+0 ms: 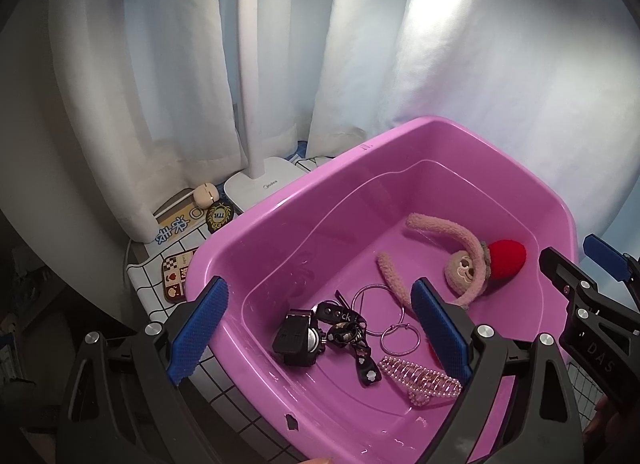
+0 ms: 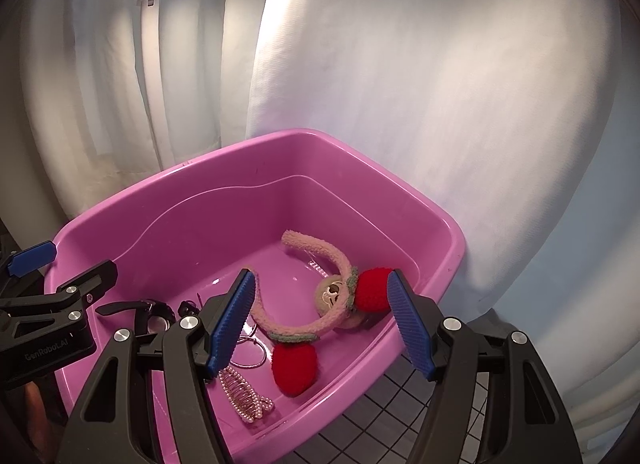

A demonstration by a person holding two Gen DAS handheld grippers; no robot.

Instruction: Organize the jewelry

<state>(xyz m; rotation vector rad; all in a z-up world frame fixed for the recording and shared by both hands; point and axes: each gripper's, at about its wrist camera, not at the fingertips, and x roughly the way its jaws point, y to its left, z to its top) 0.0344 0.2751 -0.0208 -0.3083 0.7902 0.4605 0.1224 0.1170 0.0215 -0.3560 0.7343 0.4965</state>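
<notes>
A pink plastic tub (image 1: 256, 224) (image 2: 160, 184) holds the accessories. In it lie a black watch (image 1: 296, 338), a black patterned strap (image 1: 354, 338), two silver hoops (image 1: 400, 340), a pearl hair clip (image 1: 420, 378) (image 2: 240, 388) and a plush headband (image 1: 440, 224) (image 2: 316, 246) with red pom-poms (image 2: 294, 362). My left gripper (image 1: 320, 330) hangs open above the tub's near left side, over the watch and hoops, with nothing between its pads. My right gripper (image 2: 322, 322) is open above the tub's right side and frames the headband without touching it.
A white lamp base (image 1: 260, 184) stands behind the tub in front of white curtains (image 1: 160, 84). A small beige round object (image 1: 206, 194) and printed patches lie on the grid-patterned cloth (image 1: 160, 292) at the left. A dark grid mat (image 2: 380, 416) shows at the tub's near right.
</notes>
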